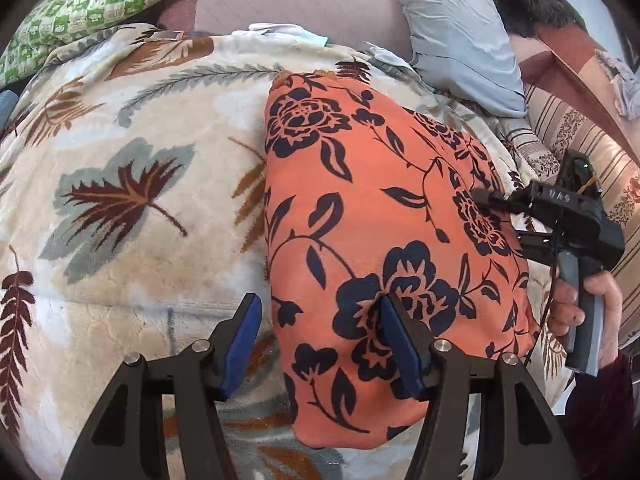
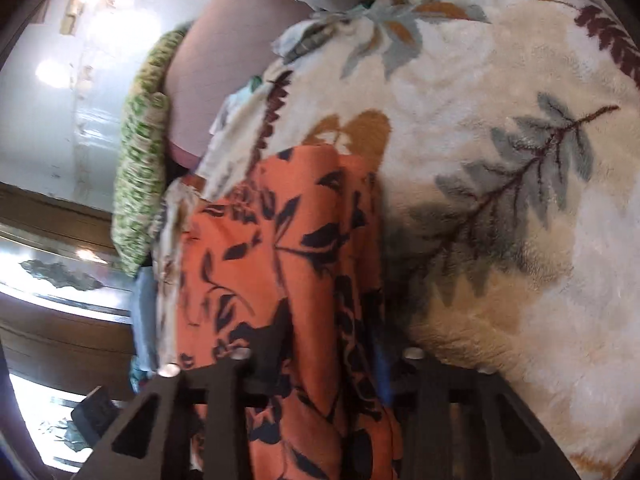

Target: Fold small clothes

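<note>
Garment [image 1: 384, 208]: orange cloth with dark navy flowers, lying on the cream leaf-print blanket [image 1: 132, 184] that covers the bed, right of centre in the left wrist view. We read it as already folded at least once: its left edge runs straight and crisp from far to near, its outline is a compact rounded rectangle, and no sleeves or loose ends stick out. Top surface looks smooth, with few wrinkles.

Left gripper [image 1: 320, 344] hovers over the near left edge of the cloth, jaws standing wide. One blue pad is over the blanket, the other over the print; neither pad visibly presses on fabric, so we take it as holding nothing.

Right gripper [image 1: 486, 200] reaches in from the right, held by a hand [image 1: 588, 312], its tip at the right edge of the cloth. In its own blurred view, a ridge of the orange fabric [image 2: 296, 272] rises between its fingers. Whether the pads pinch it, we cannot tell; the blur hides the contact.

Our judgement: the task is midway for this piece. One more fold, right edge over left, or a final flattening seems left.

Beyond the bed: a green checked pillow [image 1: 100, 4] far left, a pale blue pillow [image 1: 456, 32] far right, striped bedding [image 1: 568, 148] at the right edge. No other clothes clearly wait.
</note>
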